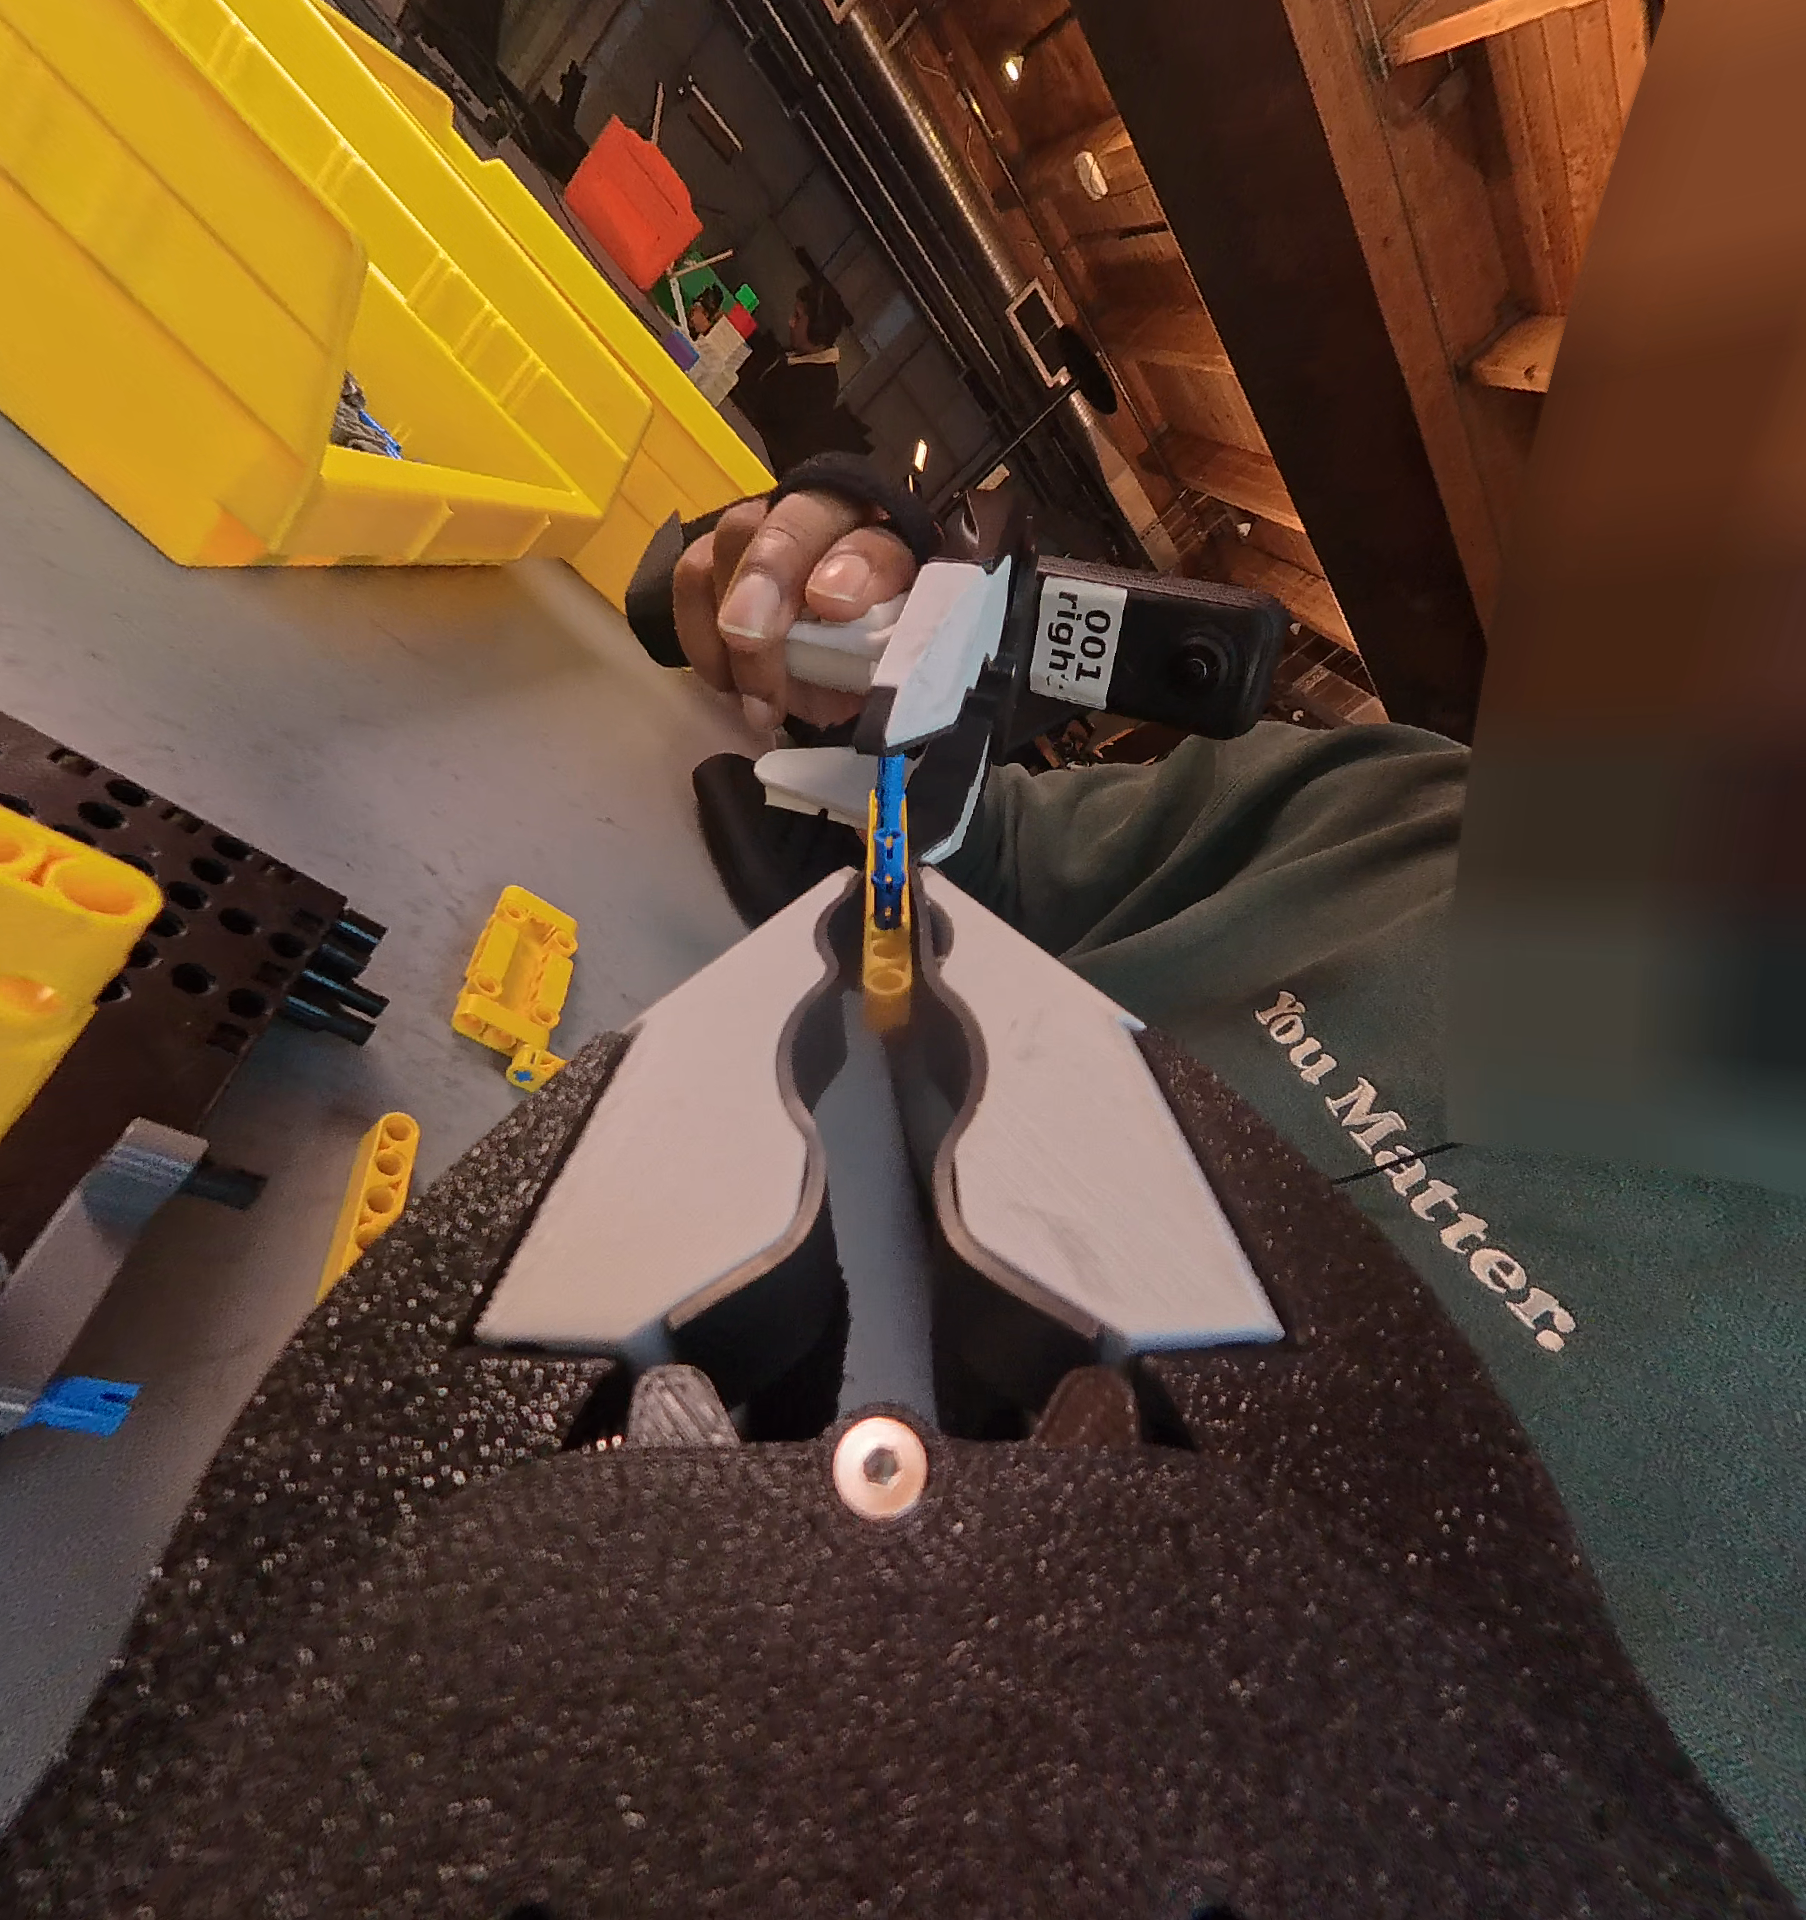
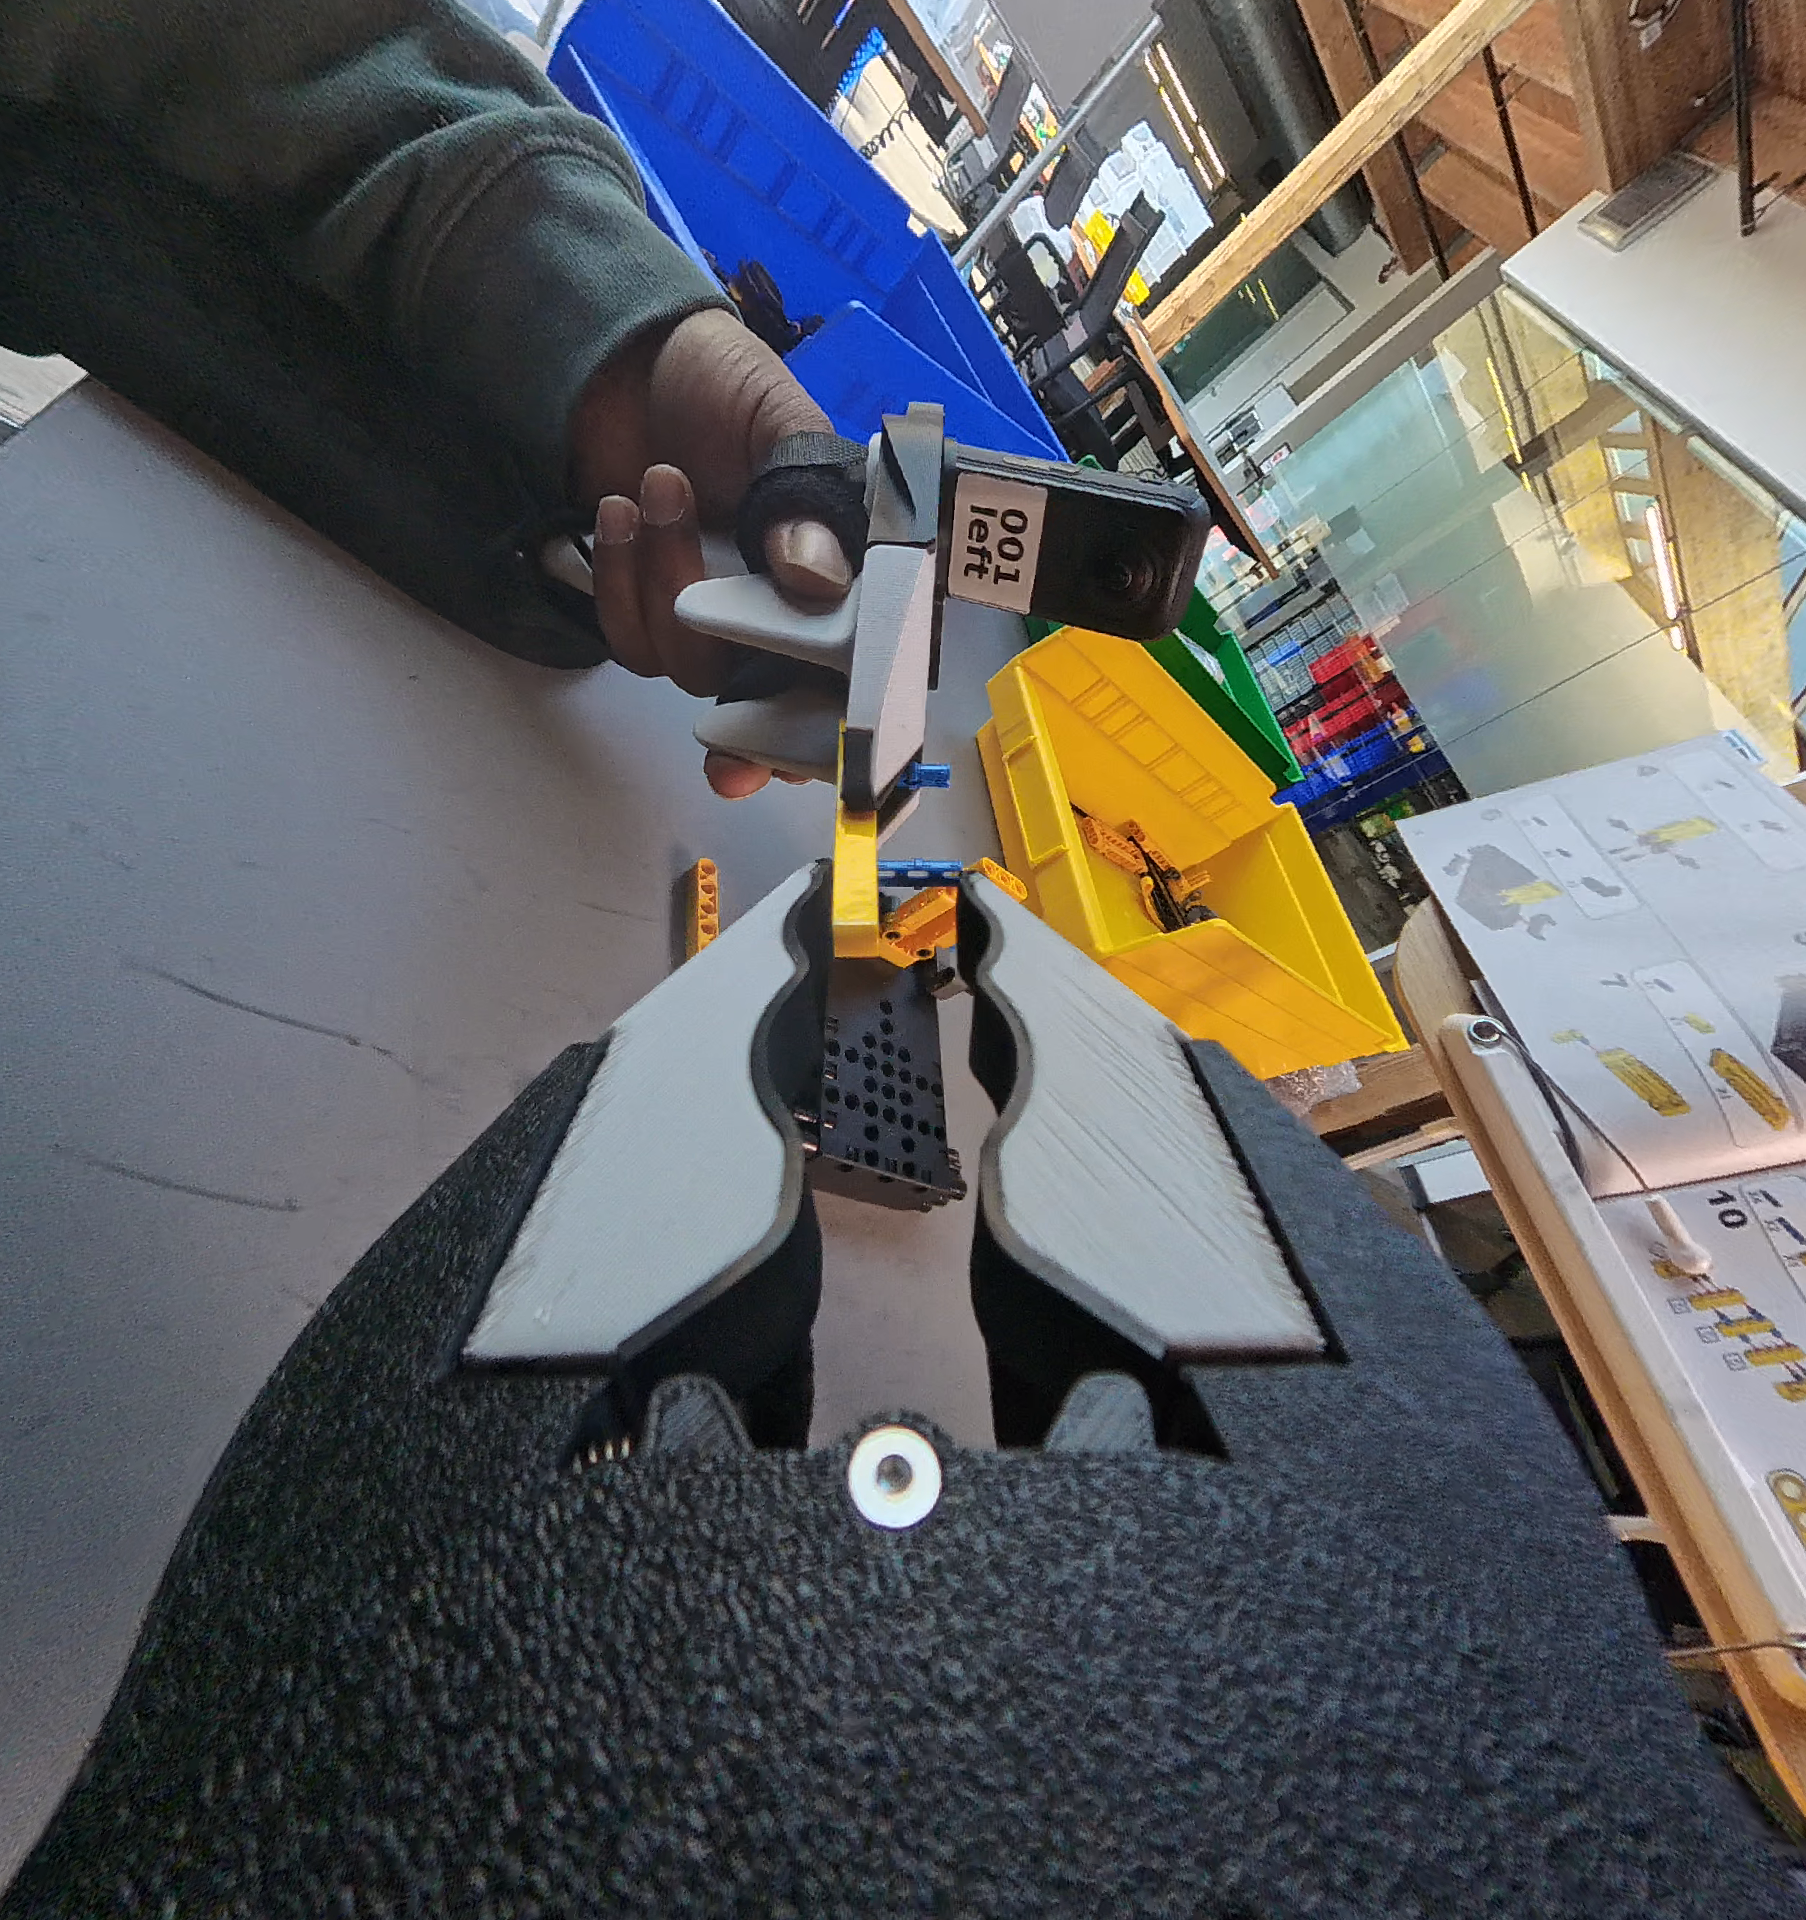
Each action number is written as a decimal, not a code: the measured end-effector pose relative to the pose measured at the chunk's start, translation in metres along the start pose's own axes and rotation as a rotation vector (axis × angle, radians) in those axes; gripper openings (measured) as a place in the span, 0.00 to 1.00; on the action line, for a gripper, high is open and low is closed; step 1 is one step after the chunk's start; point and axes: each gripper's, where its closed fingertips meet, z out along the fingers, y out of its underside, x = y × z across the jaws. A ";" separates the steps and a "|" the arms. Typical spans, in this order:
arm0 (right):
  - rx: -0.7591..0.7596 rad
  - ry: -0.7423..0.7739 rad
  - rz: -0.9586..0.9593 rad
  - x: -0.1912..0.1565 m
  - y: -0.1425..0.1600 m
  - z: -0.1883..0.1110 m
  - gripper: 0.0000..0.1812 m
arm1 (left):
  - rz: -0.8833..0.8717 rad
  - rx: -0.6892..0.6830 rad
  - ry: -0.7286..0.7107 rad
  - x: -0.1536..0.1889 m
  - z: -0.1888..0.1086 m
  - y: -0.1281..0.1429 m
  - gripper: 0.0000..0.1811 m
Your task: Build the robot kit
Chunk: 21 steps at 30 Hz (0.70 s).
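Grey counter, workshop behind. Left wrist view: left claw narrow, clamped on yellow beam; blue pin meets the beam, gripped at its far end by right claw. Yellow bins, black perforated plate, loose yellow connector alongside. Right wrist view: right claw part open around blue pin, which touches yellow beam held by left claw. Yellow bin, instruction sheets to the right.

Two wrist cameras face to face, close over the grey table — shared ground between them
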 end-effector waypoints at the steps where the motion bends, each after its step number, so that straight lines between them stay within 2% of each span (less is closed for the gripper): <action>1: -0.002 0.008 -0.006 0.000 0.000 0.000 0.12 | 0.000 0.007 0.000 0.000 -0.001 -0.001 0.03; 6: -0.006 0.031 0.030 0.003 0.001 0.003 0.12 | -0.006 0.047 -0.003 -0.001 -0.003 -0.006 0.03; 12: 0.040 0.188 0.104 0.024 -0.006 0.007 0.13 | 0.099 0.157 -0.039 0.006 -0.006 -0.025 0.05; 18: 0.025 0.251 0.097 0.029 -0.006 0.011 0.13 | 0.127 0.161 -0.076 0.005 -0.007 -0.026 0.04; 21: 0.030 0.209 0.078 0.025 -0.007 0.012 0.14 | 0.123 0.140 -0.079 0.005 -0.007 -0.024 0.04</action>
